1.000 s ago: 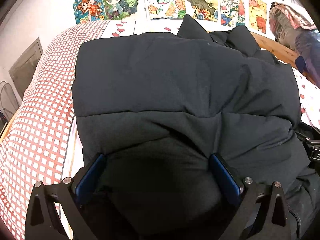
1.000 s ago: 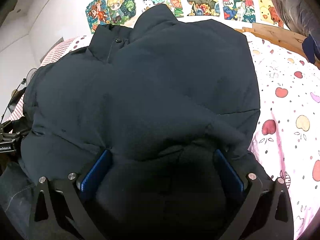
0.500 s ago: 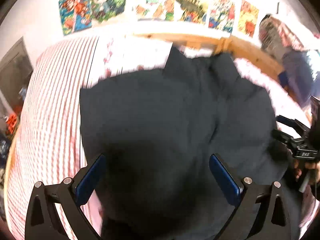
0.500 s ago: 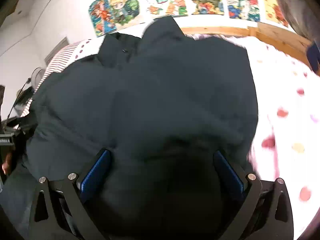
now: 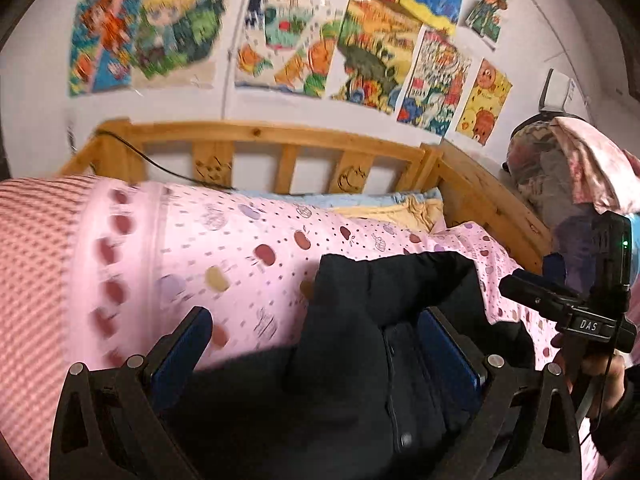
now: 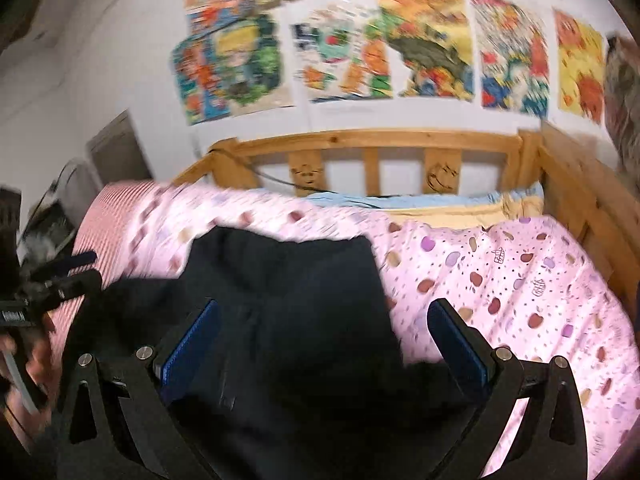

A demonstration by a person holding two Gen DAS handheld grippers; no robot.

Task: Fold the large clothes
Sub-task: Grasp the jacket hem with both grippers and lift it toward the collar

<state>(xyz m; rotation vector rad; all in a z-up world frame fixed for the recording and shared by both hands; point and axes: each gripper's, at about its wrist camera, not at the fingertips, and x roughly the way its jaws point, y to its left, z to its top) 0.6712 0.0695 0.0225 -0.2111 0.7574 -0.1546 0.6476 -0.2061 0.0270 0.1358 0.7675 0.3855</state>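
**On the bed: both grippers wide, jacket below**

Over the pink quilt (image 5: 248,240), left gripper (image 5: 316,344) has its jaws spread wide; dark jacket (image 5: 360,360) fabric lies between them, brushing the right pad. Grip not evident. Right gripper (image 6: 324,340) likewise wide apart, jacket (image 6: 300,320) bunched between the pads, against the left one. Jacket black, puffy, rumpled, heaped at the quilt's near edge, well short of the wooden headboard (image 5: 280,136). Frames blurred.
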